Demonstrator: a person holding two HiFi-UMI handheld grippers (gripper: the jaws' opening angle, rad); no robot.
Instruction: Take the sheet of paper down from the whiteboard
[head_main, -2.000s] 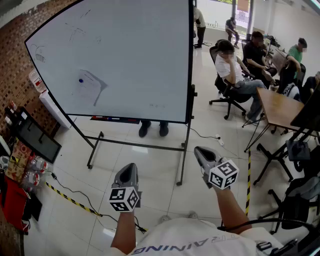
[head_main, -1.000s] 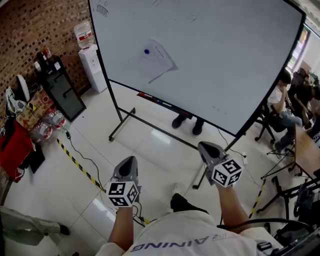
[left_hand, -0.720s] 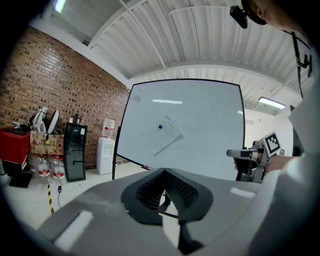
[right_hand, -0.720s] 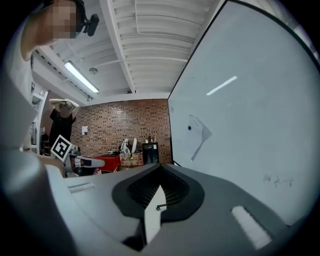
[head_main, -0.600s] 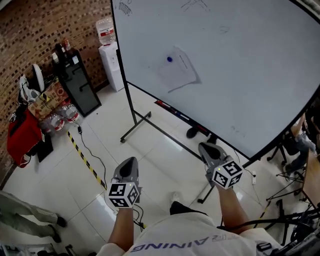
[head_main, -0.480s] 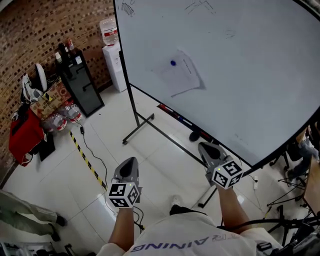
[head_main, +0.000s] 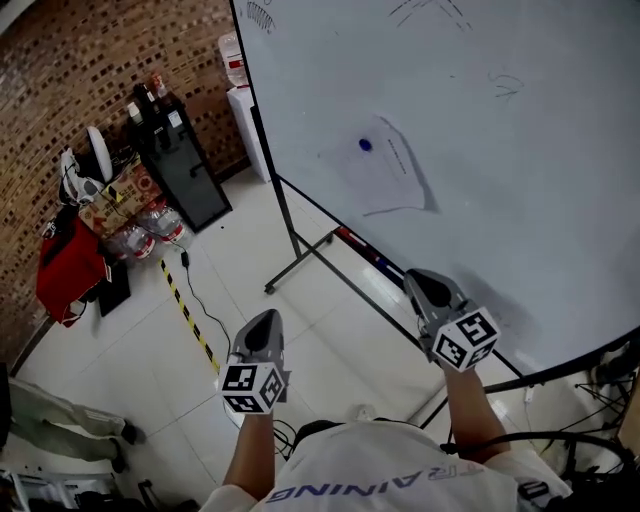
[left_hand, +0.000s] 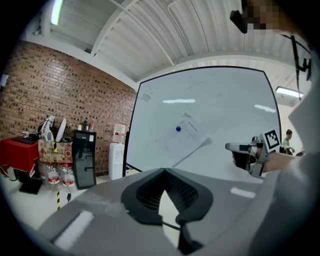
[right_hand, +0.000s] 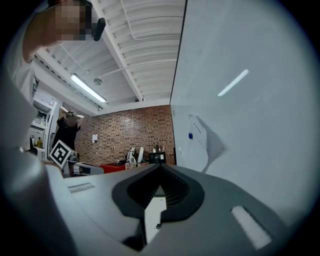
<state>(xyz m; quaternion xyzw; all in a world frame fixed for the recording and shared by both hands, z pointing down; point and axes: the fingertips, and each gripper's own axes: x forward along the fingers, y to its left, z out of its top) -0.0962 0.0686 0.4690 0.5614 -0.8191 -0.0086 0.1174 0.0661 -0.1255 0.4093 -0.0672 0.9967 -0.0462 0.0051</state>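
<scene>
A white sheet of paper (head_main: 388, 172) hangs on the big whiteboard (head_main: 520, 150), pinned at its upper left by a blue magnet (head_main: 365, 145); its lower right corner curls off the board. Both grippers are held low in front of me, short of the board. My left gripper (head_main: 263, 325) is shut and empty over the floor. My right gripper (head_main: 424, 283) is shut and empty near the board's lower edge. The left gripper view has the paper (left_hand: 184, 136) straight ahead. The right gripper view has the paper (right_hand: 198, 143) ahead on the right.
The board stands on a black wheeled frame (head_main: 303, 262). Against the brick wall at the left are a water dispenser (head_main: 240, 78), a black cabinet (head_main: 183, 165), water bottles (head_main: 150, 228) and a red bag (head_main: 68, 268). A yellow-black cable strip (head_main: 193, 322) crosses the tiled floor.
I have come closer to the whiteboard: the board and paper look larger and sit further right. Both grippers moved forward with me and stayed shut.
</scene>
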